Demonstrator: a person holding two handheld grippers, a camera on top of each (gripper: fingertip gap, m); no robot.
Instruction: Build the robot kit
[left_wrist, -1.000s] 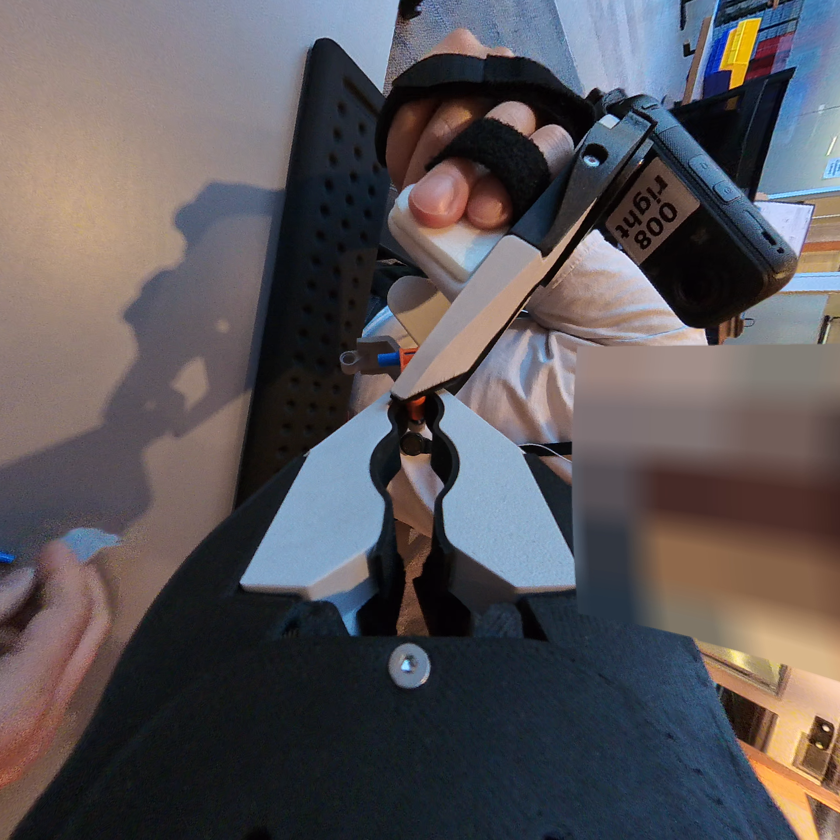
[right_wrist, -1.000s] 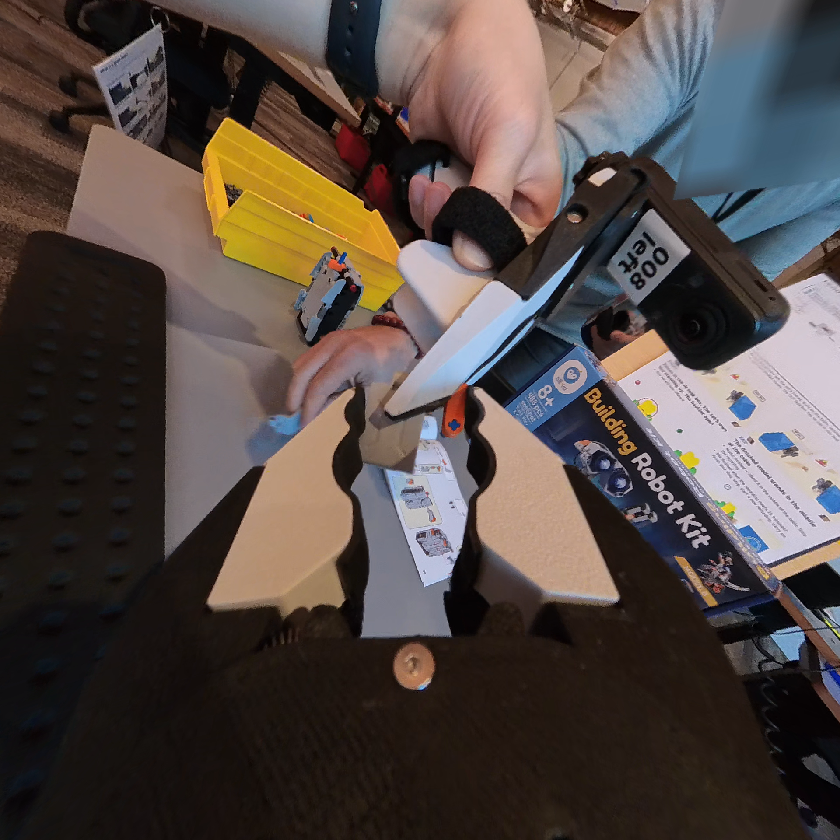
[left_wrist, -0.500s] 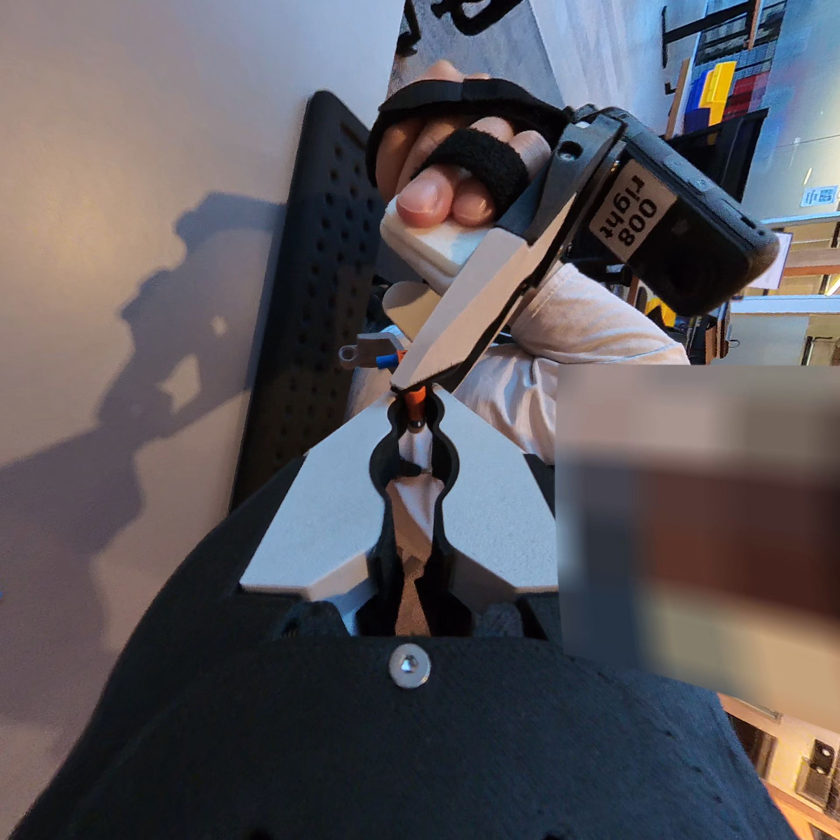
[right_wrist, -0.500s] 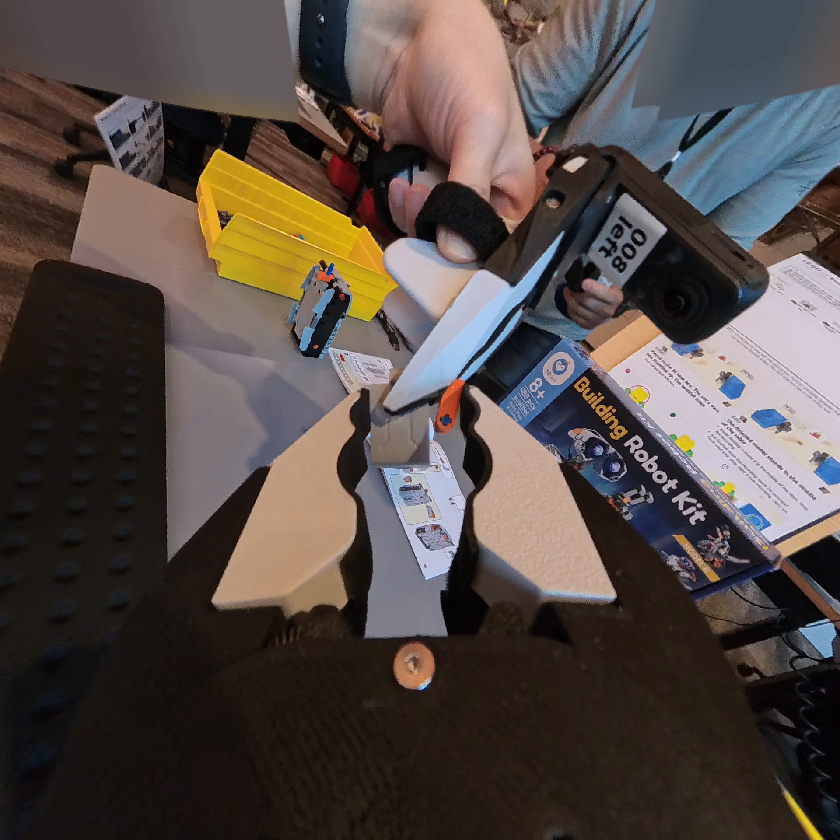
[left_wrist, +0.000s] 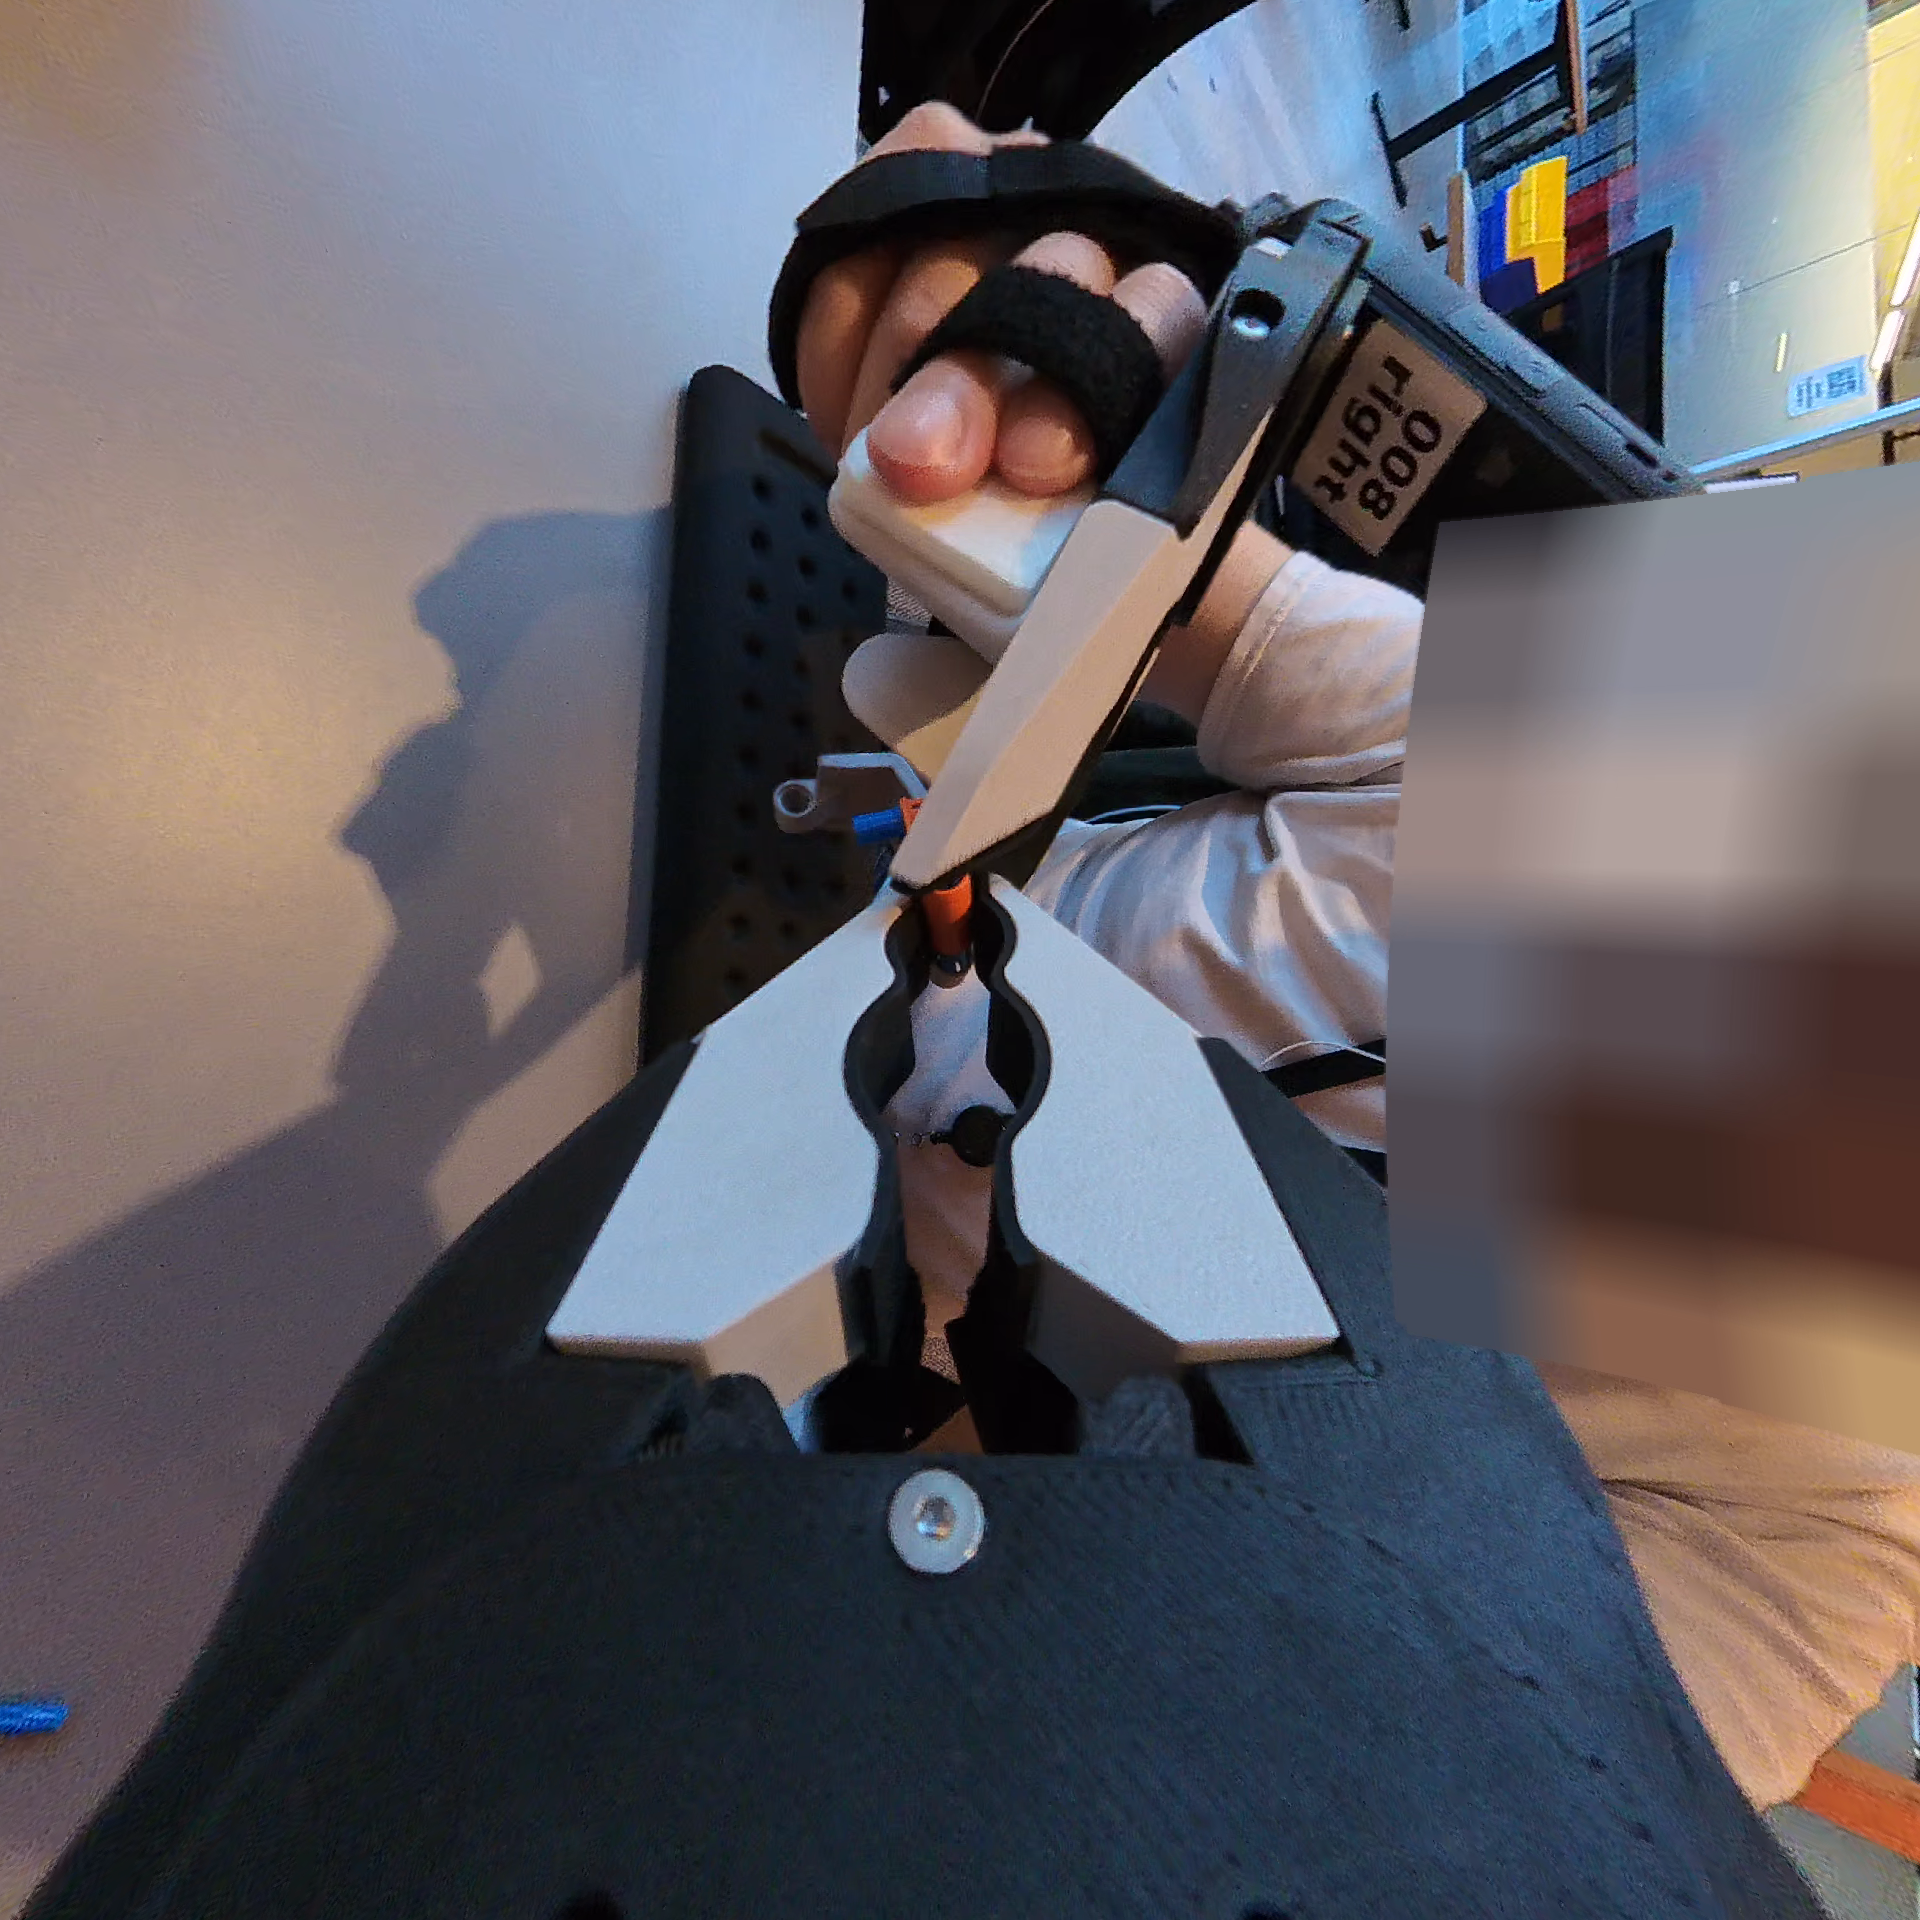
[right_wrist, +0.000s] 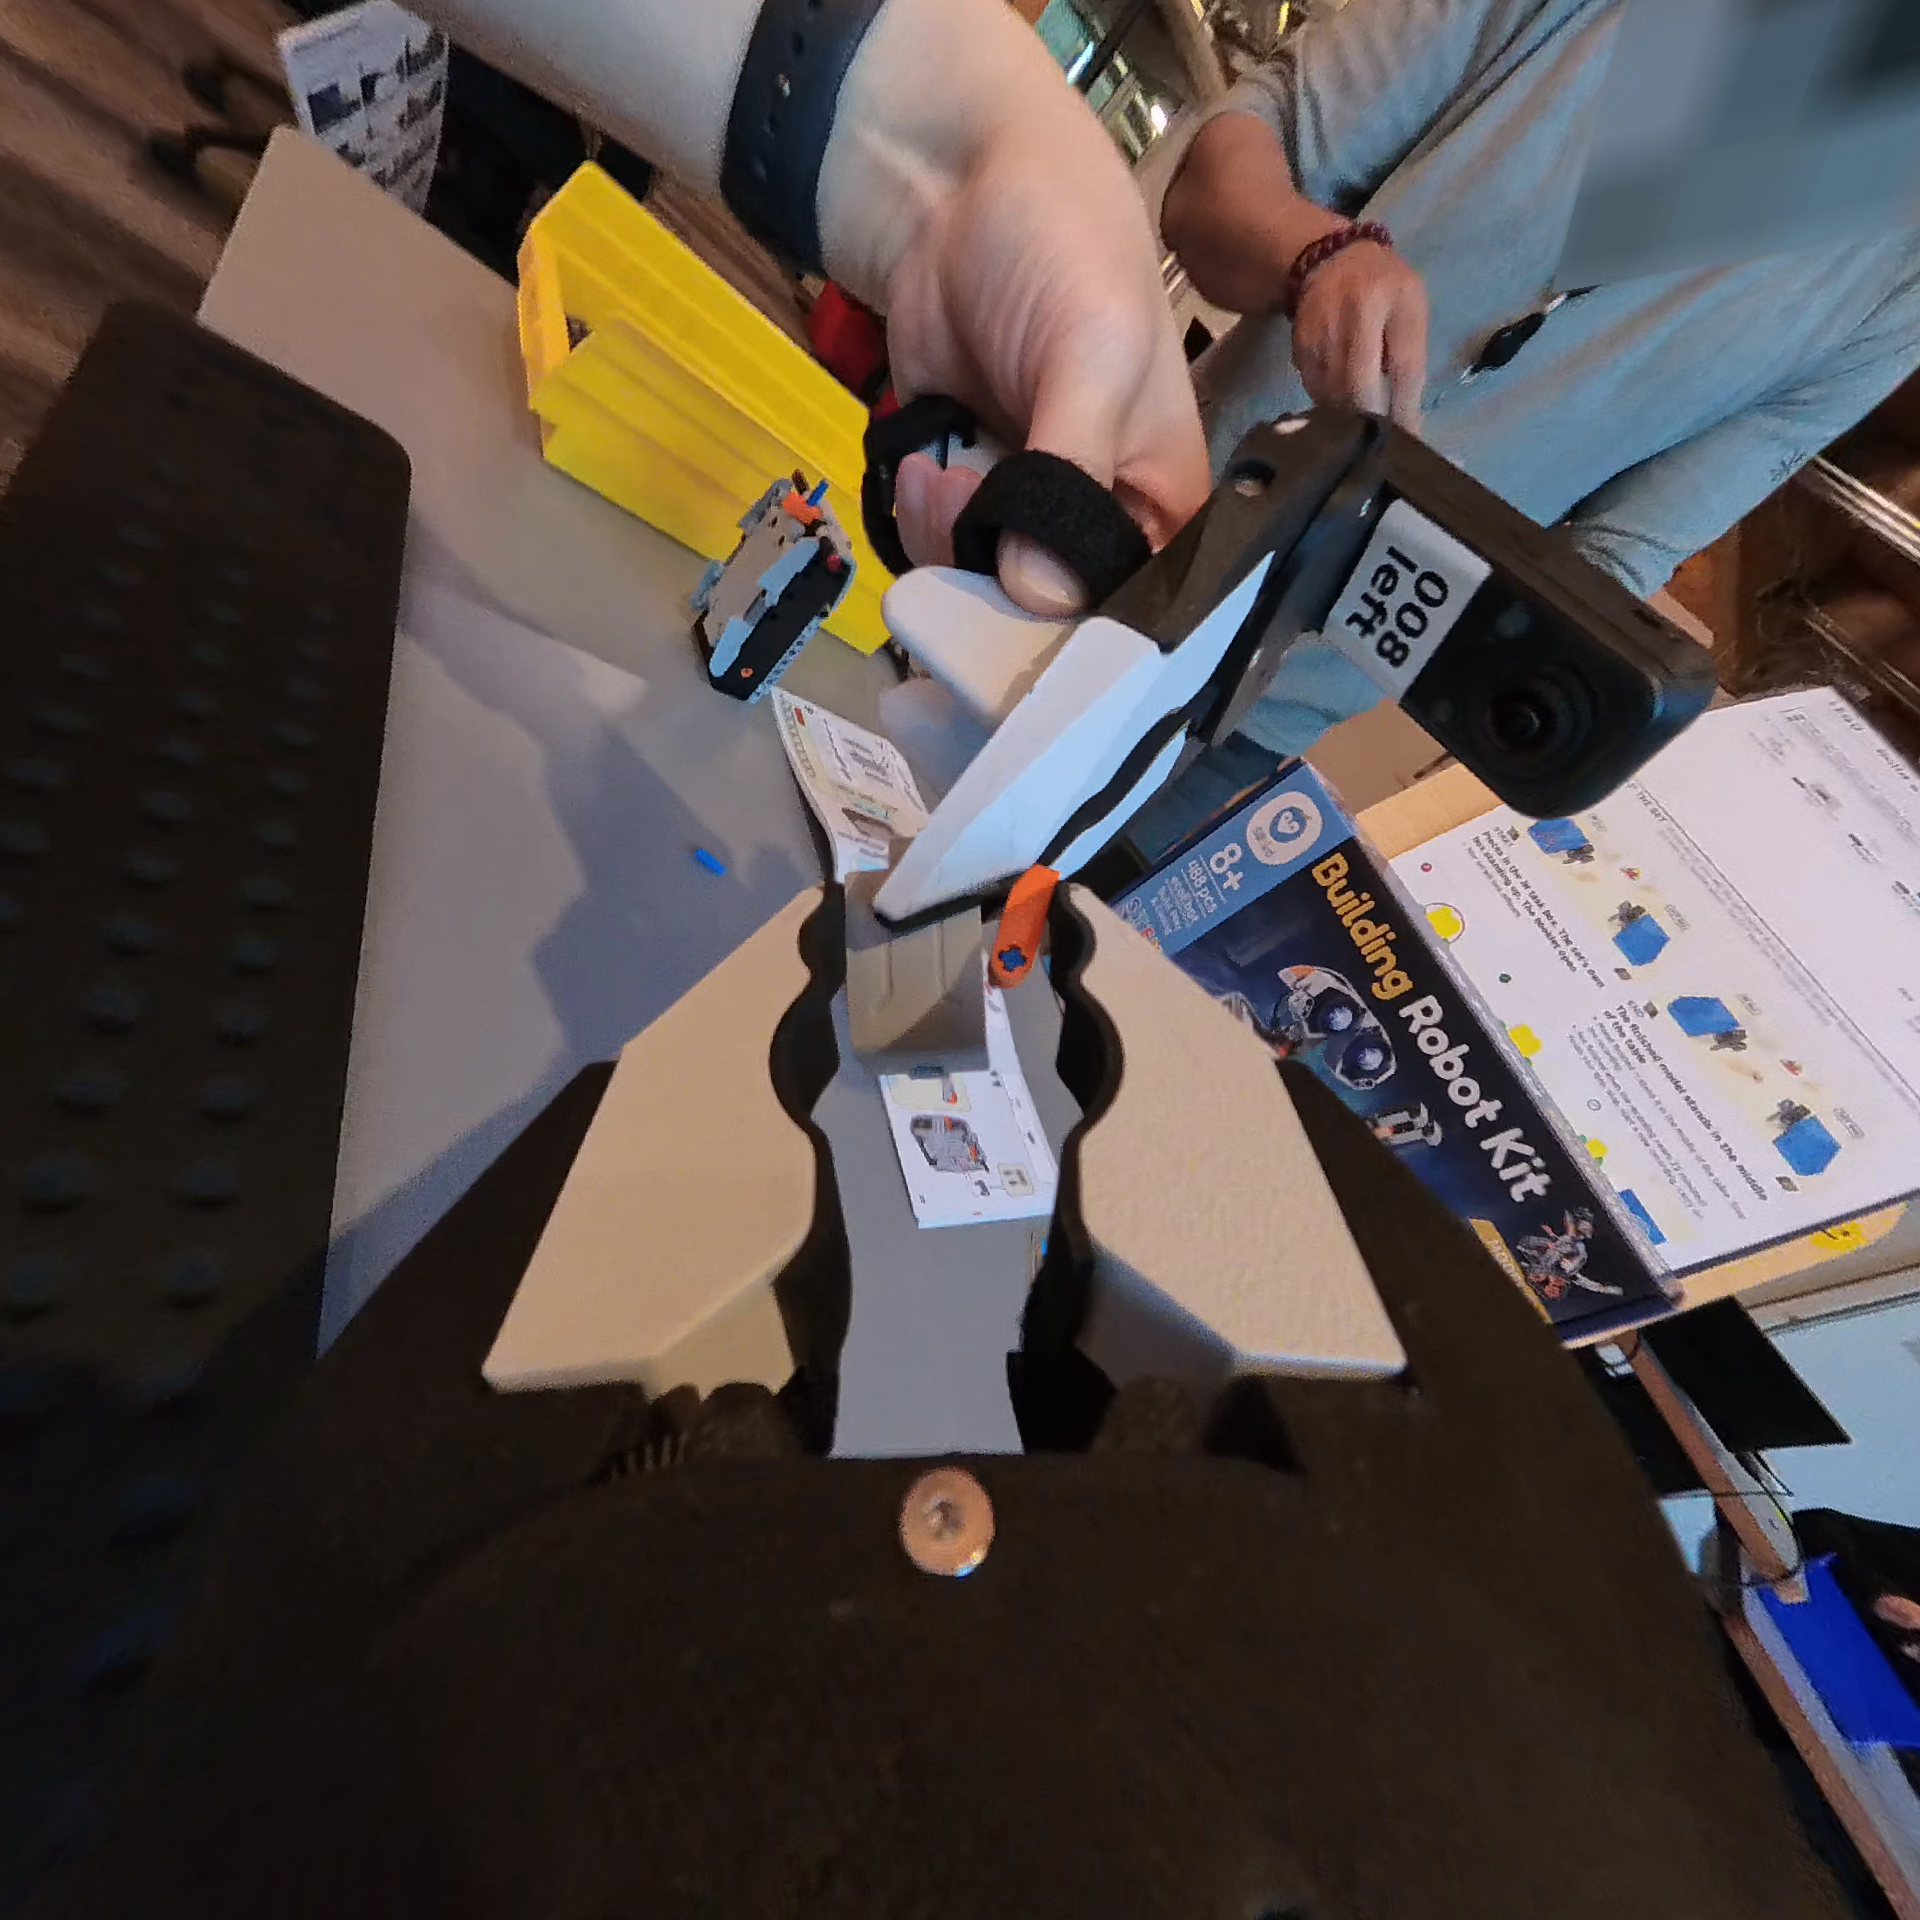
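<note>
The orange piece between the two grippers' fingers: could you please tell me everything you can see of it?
The orange piece is a small, smooth, plastic-looking connector, elongated, with a blue cross-shaped insert at its lower end. It is tilted and off the table, pinched at the tip of the left gripper, beside a grey block held by the right gripper. Whether piece and block touch is unclear.

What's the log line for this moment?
left gripper: shut on orange pin | right gripper: shut on grey block | orange pin beside grey block

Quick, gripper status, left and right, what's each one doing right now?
Left gripper: shut on the orange pin, pinched at its fingertips.
Right gripper: shut on the grey piece, held above the table.
</note>
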